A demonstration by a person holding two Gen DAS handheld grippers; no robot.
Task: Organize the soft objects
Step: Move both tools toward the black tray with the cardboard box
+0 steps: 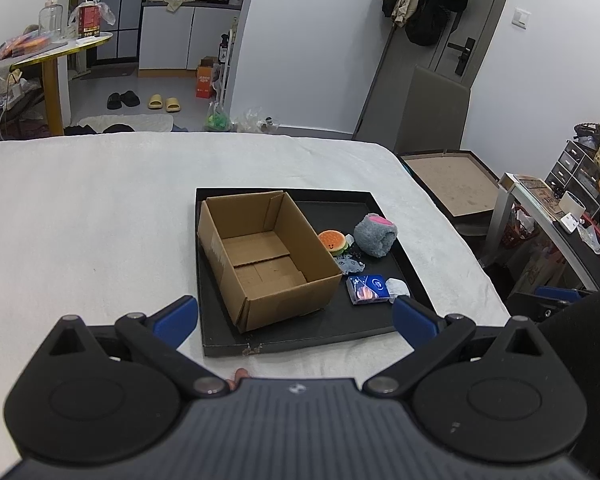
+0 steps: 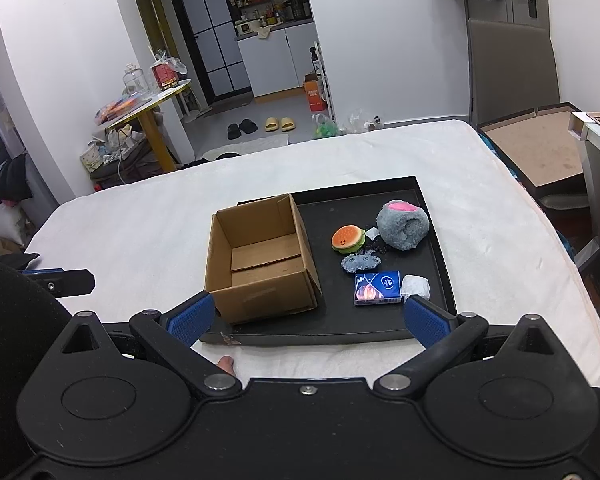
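Both tongs, left [image 1: 296, 318] and right [image 2: 308, 318], gape empty; the grey plush [image 2: 403, 226] (light, squashy) should pinch easily mid-body.

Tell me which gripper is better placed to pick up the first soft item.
Probably right: the right gripper, open, sits nearer the tissue pack and burger plush; the cardboard box fronts the open left gripper.

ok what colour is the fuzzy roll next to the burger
Grey roll with a pink patch on top, clearest in the right wrist view.

White walls [image 2: 380, 40], grey door [image 1: 452, 52], yellow-legged side table [image 2: 156, 120], kitchen cabinets [image 1: 180, 36]
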